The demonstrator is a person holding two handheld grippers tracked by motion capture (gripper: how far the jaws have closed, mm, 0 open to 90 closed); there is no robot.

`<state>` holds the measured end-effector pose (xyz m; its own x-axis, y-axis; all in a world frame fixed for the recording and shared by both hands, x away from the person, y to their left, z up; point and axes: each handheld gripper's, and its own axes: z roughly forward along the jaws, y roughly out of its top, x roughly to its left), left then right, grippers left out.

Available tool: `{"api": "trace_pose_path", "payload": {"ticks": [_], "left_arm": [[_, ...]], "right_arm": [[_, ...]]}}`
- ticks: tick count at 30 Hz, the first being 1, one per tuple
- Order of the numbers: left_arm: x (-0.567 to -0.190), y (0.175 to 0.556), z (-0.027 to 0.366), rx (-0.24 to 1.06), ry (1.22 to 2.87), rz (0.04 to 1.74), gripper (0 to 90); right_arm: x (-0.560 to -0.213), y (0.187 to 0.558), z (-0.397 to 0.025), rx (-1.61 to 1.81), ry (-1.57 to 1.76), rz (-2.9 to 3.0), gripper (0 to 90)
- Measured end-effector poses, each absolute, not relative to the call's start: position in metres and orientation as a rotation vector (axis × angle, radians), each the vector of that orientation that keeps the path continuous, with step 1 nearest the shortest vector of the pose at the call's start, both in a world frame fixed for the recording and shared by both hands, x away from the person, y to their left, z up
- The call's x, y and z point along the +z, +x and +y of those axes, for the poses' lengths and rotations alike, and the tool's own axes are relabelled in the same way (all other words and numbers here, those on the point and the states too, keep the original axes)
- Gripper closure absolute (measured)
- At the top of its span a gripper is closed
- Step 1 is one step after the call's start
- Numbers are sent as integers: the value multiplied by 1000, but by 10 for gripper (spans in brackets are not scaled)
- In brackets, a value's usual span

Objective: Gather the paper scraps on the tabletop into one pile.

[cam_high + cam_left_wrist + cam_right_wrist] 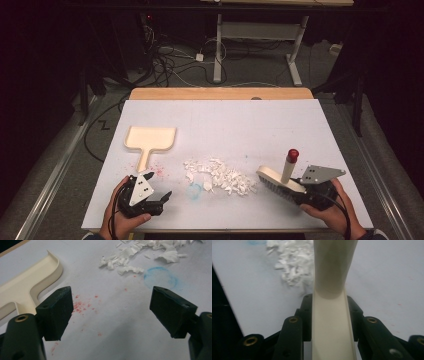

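Left gripper (161, 199) rests at the table's near-left corner, jaws spread wide over bare surface; right gripper (299, 192) is clamped on a cream plastic brush (278, 180), bristles down, its upright handle capped red. White matte board (240, 120) covers a wooden table (220, 93), marked with red specks (81, 306) and a faint blue ring (161, 277); a heap of torn white paper scraps (220, 176) lies mid-front, just left of the brush; a smooth cream dustpan (149, 140) sits flat, far left. Beyond, grey floor with tangled cables (175, 60) and a white-legged desk (260, 30); the room is dark.
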<state>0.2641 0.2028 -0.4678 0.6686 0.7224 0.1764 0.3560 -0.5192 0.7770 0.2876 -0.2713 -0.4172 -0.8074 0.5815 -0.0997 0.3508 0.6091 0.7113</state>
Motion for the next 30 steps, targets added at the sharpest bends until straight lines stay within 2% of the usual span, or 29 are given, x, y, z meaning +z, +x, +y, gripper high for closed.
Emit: {"api": "trace_pose_path", "payload": {"ticks": [11,17,21,30], "left_arm": [[-467,266,204,635,2129,827,182],[-466,264,206,636,2129,821,182],[-466,264,207,642,2126,830,182],[-466,263,206,645,2126,837,182]], "right_arm": [[-425,296,-187,1087,728,2529,680],[-418,305,-160,1116,694,2475,680],[-410,305,-165,1117,683,2422,679],[-393,308,-207,1169,772,2311,679]]}}
